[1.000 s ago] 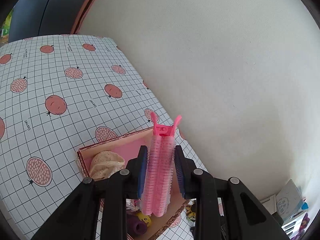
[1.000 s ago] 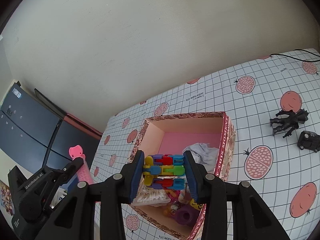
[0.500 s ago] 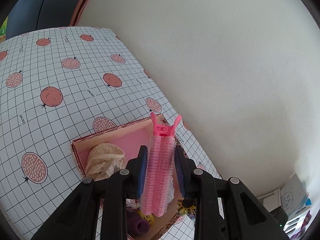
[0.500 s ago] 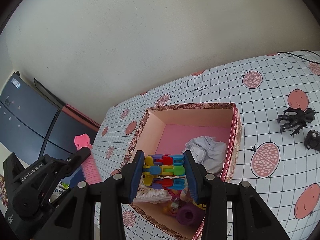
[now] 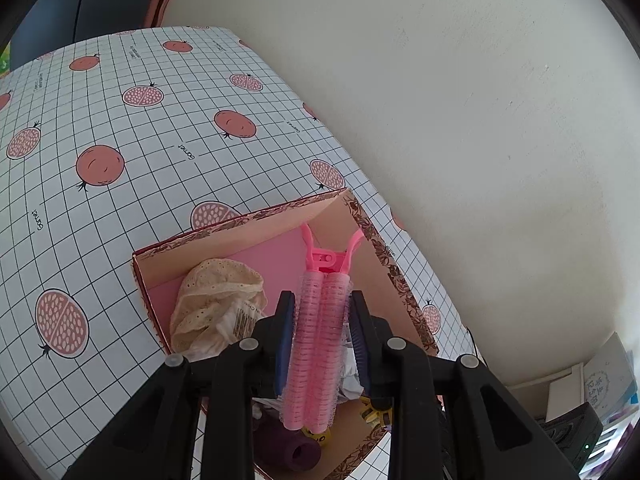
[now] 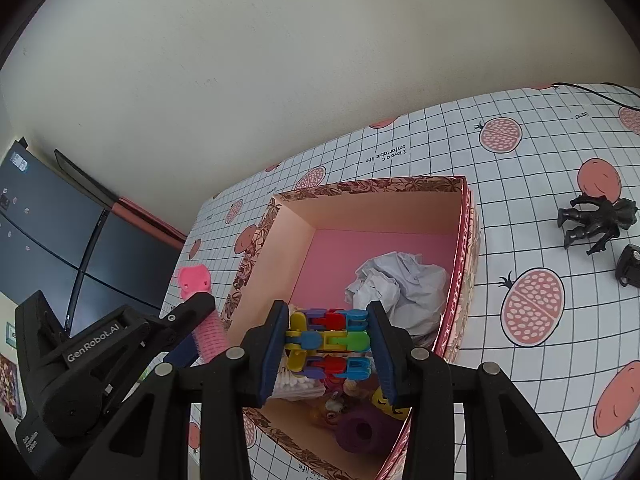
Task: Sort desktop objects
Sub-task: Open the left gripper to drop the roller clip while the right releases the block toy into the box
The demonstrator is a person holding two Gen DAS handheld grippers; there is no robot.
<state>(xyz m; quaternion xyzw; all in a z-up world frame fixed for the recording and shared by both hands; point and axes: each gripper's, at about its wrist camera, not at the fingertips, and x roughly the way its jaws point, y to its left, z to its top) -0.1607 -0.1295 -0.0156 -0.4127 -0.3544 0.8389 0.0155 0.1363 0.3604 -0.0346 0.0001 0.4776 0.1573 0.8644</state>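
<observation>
My left gripper (image 5: 320, 308) is shut on a pink hair-roller clip (image 5: 318, 344) and holds it over the open pink box (image 5: 240, 224). My right gripper (image 6: 328, 312) is shut on a multicoloured block toy (image 6: 328, 340) above the near end of the same box (image 6: 368, 188). The left gripper with the pink clip (image 6: 200, 312) shows at the box's left side in the right wrist view. Inside the box lie a cream lace cloth (image 5: 212, 300), crumpled white paper (image 6: 400, 292), a purple roll (image 6: 360, 428) and small yellow toys.
A black toy figure (image 6: 596, 220) and a small black object (image 6: 630, 266) lie on the pomegranate-print tablecloth (image 5: 120, 120) right of the box. A white wall runs behind the table. A dark cabinet (image 6: 48, 240) stands beyond the table's left end.
Both grippers have moved over the box with their objects still held; the box now sits larger and more centred under each. The left gripper has come closer to the box's left wall.
</observation>
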